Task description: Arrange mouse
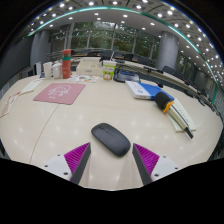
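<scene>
My claw [110, 160] gapes open; the flat black oval mouse [111, 139] lies just ahead, long axis slanting across the pale table [80, 125]; a pink rectangular mat [60, 93] sits well beyond.

Black mouse [111, 138], pink mousepad [59, 93] (patterned), white table [110, 110].

Nothing here I can read. The mouse [111, 138] just ahead of my fingers shows no logo, the pink mat [59, 93] carries no print I can make out, and the boxes [143, 88] beyond are too small.
</scene>
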`<state>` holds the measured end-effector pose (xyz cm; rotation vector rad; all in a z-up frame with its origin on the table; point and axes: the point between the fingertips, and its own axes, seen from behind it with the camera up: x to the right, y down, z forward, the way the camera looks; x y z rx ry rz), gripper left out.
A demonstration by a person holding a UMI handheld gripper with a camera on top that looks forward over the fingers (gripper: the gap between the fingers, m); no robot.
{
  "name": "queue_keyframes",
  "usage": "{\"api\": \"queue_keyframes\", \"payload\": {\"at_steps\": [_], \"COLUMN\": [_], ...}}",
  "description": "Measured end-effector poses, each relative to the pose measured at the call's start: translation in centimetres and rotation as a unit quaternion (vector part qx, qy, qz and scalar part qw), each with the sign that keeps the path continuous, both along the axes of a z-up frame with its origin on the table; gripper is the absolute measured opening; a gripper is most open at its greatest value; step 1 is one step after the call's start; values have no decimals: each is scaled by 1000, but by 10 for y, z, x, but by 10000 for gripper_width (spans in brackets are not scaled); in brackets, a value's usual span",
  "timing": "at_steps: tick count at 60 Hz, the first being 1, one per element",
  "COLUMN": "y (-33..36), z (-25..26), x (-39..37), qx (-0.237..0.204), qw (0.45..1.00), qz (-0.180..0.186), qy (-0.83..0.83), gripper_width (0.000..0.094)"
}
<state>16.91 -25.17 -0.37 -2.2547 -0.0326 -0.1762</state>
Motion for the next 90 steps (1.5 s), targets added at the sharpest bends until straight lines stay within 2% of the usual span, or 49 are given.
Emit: {"api": "queue_keyframes", "payload": {"at_steps": [13,20,26,33,40,50,56,63,70,81,90], "y": [49,69,79,85,86,86,83,92,127,210,272], "z": [-5,-7,-10,-10,-10,-10,-9,28,98,182,170], "x": [9,11,11,13,13,15,16,4,-30,-121,-204], "qx": [7,10,10,18,18,6,-8,9,58,127,122], "qw": [1000,999,999,998,999,998,997,996,993,989,991], "qz": [10,11,5,6,-4,-36,-61,-86,-97,-59,-13], "qy": [17,31,53,55,50,46,38,29,29,42,57], "gripper_width": [849,804,692,476,429,350,341,339,340,339,339]}}
